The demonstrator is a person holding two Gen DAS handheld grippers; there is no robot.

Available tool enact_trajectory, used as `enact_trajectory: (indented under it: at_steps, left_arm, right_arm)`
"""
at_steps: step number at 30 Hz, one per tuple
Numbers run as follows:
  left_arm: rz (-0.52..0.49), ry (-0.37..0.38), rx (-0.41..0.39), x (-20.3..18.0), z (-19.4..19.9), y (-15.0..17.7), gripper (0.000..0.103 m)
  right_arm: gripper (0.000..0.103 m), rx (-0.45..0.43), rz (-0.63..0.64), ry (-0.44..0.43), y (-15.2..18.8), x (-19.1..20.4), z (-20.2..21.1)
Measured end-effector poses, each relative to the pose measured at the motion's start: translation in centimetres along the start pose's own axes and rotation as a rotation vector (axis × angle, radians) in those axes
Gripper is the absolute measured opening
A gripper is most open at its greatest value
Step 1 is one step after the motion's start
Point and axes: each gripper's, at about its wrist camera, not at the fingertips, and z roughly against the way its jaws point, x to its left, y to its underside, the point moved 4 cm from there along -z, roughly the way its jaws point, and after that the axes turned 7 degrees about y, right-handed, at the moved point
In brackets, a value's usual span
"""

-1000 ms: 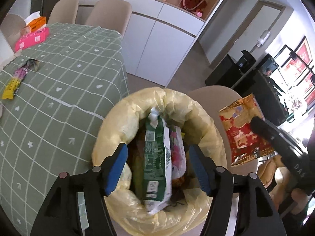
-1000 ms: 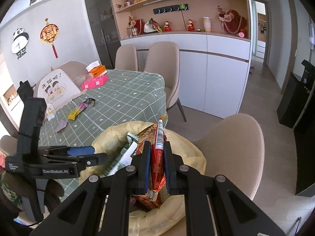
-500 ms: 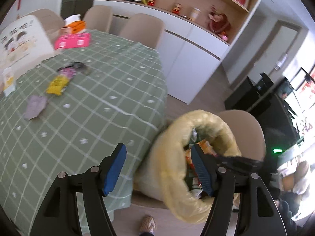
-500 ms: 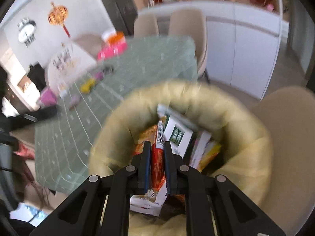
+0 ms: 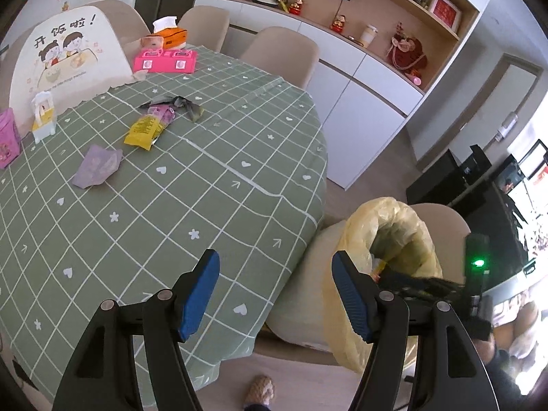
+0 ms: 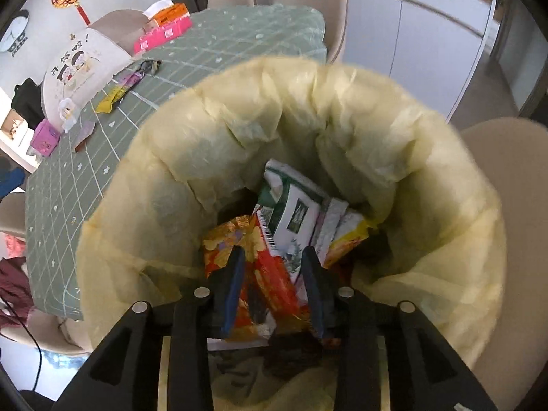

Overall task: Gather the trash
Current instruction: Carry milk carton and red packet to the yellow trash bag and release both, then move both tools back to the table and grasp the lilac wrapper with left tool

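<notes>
1. The right hand-held gripper (image 6: 274, 287) reaches down into the mouth of the yellow trash bag (image 6: 428, 185), which sits on a beige chair (image 6: 513, 178) beside the tabletop (image 5: 212, 178).
2. Its jaws have just been opening; they now stand partly apart, and the red snack packet (image 6: 270, 274) lies loose between them on the other rubbish, with no pad clearly pressing on it.
3. In the bag beside that packet lie a green-and-white wrapper (image 6: 294, 212) and a yellow-orange packet (image 6: 349, 236).
4. The left hand-held gripper (image 5: 274, 294) hovers over the edge of the green checked tabletop, its jaws wide apart and nothing between them.
5. Trash on the tabletop: a yellow wrapper (image 5: 144, 133), a purple wrapper (image 5: 97, 166) near it, and a crumpled dark wrapper (image 5: 185, 104) further back.
6. At the far end of the tabletop stand a pink box (image 5: 166, 61) and an orange tissue box (image 5: 169, 34).
7. In the left wrist view the right hand-held gripper's dark body shows at the bag's rim, with a green light on it.
</notes>
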Motion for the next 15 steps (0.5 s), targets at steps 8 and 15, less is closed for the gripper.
enact_trajectory:
  at_steps: [8, 15]
  left_arm:
    - [-0.007, -0.033, -0.029, 1.7, 0.4, -0.3, 0.068]
    - [0.064, -0.101, -0.059, 6.9, 1.5, -1.0, 0.068]
  right_arm:
    - [0.033, -0.142, -0.012, -0.009, -1.7, -0.5, 6.3]
    - [0.033, -0.318, 0.014, -0.062, -4.8, 2.6, 11.5]
